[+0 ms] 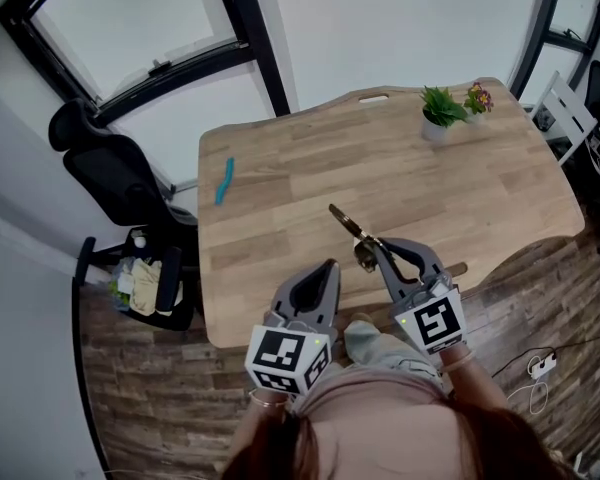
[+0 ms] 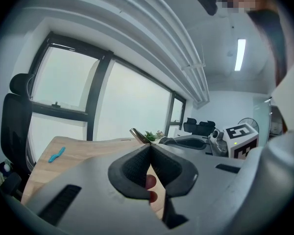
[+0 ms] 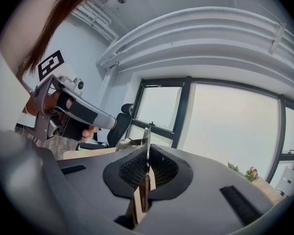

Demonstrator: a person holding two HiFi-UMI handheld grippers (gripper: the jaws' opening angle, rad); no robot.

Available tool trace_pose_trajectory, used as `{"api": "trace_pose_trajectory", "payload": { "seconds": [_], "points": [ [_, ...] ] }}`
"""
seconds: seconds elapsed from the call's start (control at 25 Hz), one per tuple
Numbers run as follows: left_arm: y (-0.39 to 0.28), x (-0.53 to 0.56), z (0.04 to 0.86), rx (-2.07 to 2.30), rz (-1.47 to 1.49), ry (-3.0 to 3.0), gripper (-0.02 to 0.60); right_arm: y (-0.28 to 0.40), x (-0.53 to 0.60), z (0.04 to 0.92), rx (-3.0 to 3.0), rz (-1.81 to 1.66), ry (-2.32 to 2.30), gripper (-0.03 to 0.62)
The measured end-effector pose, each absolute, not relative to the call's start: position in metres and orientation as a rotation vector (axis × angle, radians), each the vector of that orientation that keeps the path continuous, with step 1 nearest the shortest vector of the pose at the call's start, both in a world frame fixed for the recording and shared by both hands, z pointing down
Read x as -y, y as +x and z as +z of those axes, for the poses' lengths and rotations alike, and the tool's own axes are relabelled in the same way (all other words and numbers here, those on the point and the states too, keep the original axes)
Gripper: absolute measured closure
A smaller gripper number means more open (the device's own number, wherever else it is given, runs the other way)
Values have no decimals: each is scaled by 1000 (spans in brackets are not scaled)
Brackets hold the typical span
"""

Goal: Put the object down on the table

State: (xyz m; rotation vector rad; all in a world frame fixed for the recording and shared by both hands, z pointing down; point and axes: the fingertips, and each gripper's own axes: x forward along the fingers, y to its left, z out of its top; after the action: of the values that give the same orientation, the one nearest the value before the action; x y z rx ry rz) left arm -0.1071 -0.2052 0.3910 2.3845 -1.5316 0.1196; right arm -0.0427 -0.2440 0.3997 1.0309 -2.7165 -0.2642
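Item, slim metal utensil (image 1: 342, 218): clamped in the closed jaws of the right gripper (image 1: 378, 250), held over the table (image 1: 280, 178) near its 6 o'clock edge, not yet set down; left gripper (image 1: 329, 268) is closed on nothing.

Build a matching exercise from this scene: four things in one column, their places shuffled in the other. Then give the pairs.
Things:
1 utensil
2 plant
3 blue strip
4 chair

Places:
A on the floor, left of the table
B held by the right gripper
C table's far right end
D table's left side

Pairs: 1-B, 2-C, 3-D, 4-A
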Motion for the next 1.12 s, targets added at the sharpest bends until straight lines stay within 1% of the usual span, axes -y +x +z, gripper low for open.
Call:
{"api": "trace_pose_trajectory", "payload": {
  "seconds": [0.56,1.12],
  "points": [
    [-105,252,402,1557,128,2346,580,-49,293,429,2692,-267,886,592],
    [-108,289,415,1589,125,2305,580,-46,333,479,2606,-270,765,592]
  ]
}}
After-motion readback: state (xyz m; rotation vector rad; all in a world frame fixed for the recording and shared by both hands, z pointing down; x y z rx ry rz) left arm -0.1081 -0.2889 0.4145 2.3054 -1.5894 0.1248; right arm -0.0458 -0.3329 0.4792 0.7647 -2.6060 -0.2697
